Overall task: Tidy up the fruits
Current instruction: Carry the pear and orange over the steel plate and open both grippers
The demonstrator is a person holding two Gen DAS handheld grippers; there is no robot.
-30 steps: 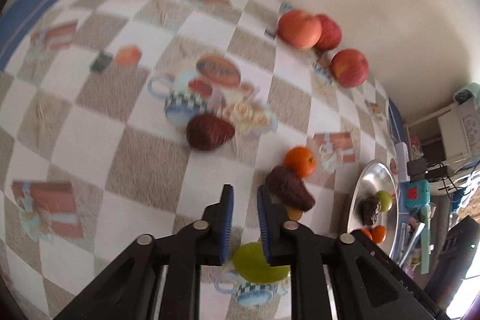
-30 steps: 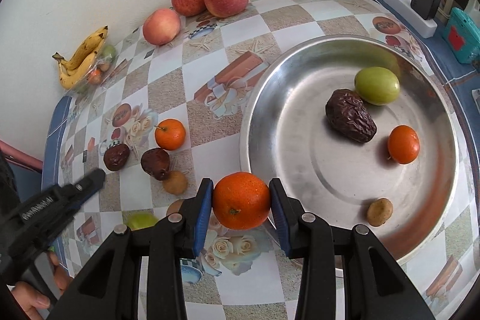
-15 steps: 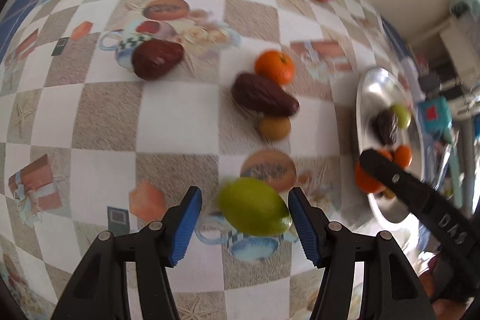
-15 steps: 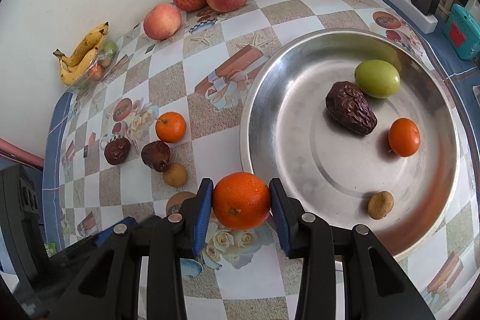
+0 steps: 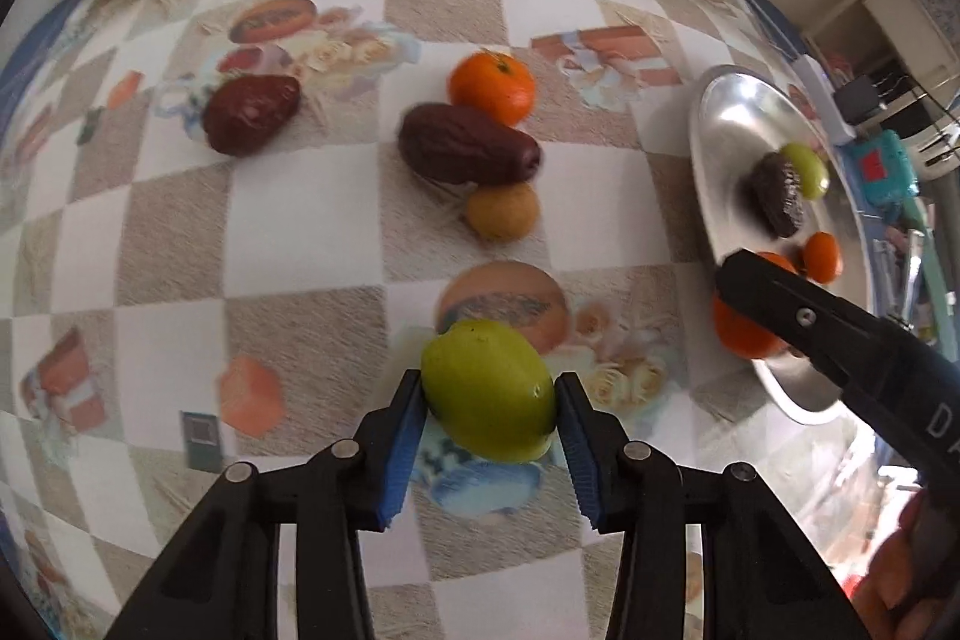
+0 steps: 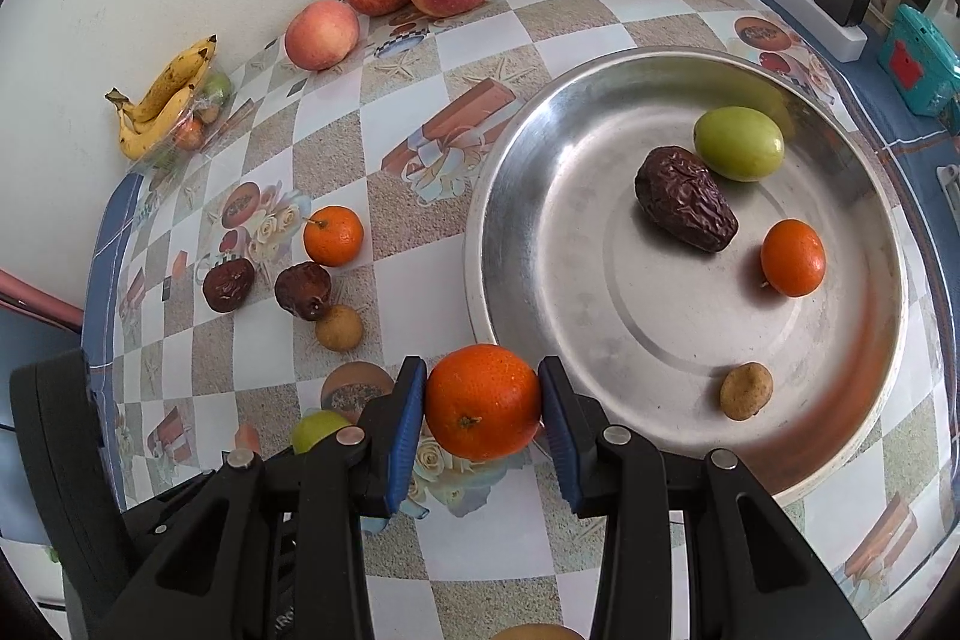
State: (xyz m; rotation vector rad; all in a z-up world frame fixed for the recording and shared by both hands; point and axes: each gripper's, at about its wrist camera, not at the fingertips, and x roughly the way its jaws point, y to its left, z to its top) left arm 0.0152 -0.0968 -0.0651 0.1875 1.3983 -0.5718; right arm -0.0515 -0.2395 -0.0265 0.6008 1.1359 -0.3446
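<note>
Left of steel tray [image 6: 498, 196], green fruit [image 5: 489, 391] pinched by left gripper [image 5: 489, 400], long axis crosswise between pads. Over tray's near-left rim, orange [image 6: 483, 400] clamped by right gripper [image 6: 483, 409].

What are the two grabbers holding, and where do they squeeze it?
The left gripper pinches a green fruit across its middle, one pad on each side. The right gripper pinches an orange the same way, by its two sides.
</note>
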